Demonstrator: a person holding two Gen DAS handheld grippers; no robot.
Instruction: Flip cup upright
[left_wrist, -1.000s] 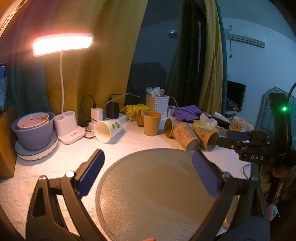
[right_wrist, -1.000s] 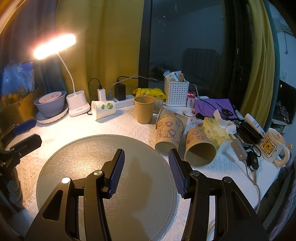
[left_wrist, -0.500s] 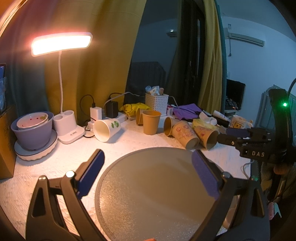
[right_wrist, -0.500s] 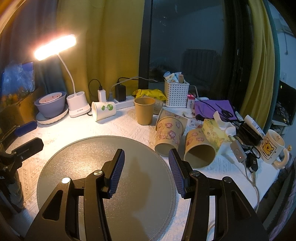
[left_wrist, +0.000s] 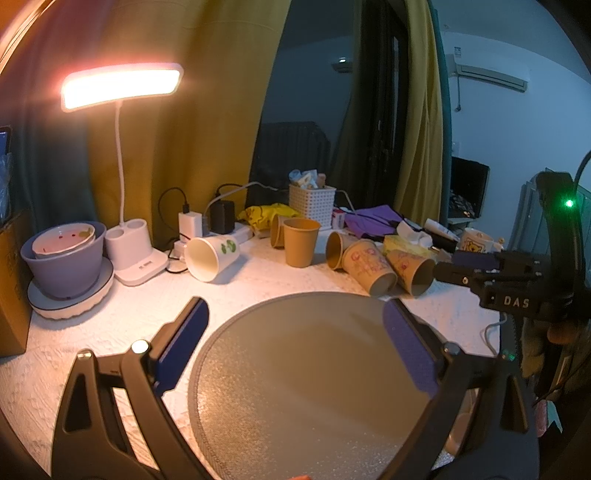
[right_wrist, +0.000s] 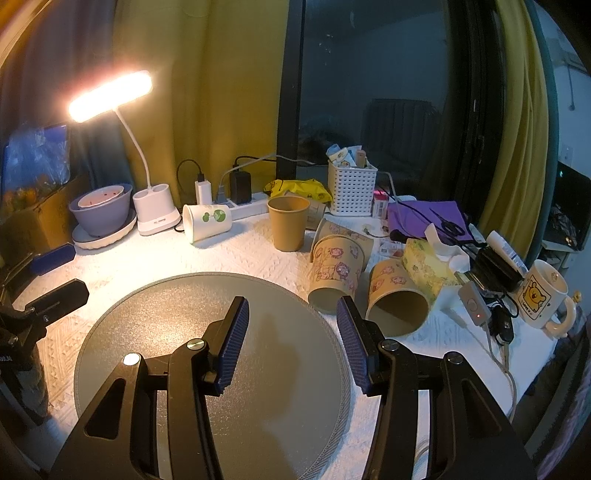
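Observation:
Several paper cups lie on their sides on the white tablecloth: a white cup with green dots (left_wrist: 212, 257) (right_wrist: 207, 222), and two patterned brown cups (right_wrist: 336, 275) (right_wrist: 397, 297), also in the left wrist view (left_wrist: 369, 266) (left_wrist: 413, 271). A plain brown cup (right_wrist: 288, 223) (left_wrist: 301, 242) stands upright. My left gripper (left_wrist: 295, 321) is open and empty above the round grey mat (left_wrist: 314, 387). My right gripper (right_wrist: 291, 314) is open and empty over the mat (right_wrist: 184, 332), just short of the patterned cups. It shows at the right of the left wrist view (left_wrist: 465, 271).
A lit desk lamp (left_wrist: 122, 86), a purple bowl on a white base (left_wrist: 64, 258), a power strip with chargers (right_wrist: 236, 195), a white basket (right_wrist: 351, 192), a tissue pack (right_wrist: 428, 267), a bear mug (right_wrist: 543, 295) and keys stand around the back and right.
Both grippers have pulled back slightly; the cups look a little farther away. No cup has moved and both grippers stay open.

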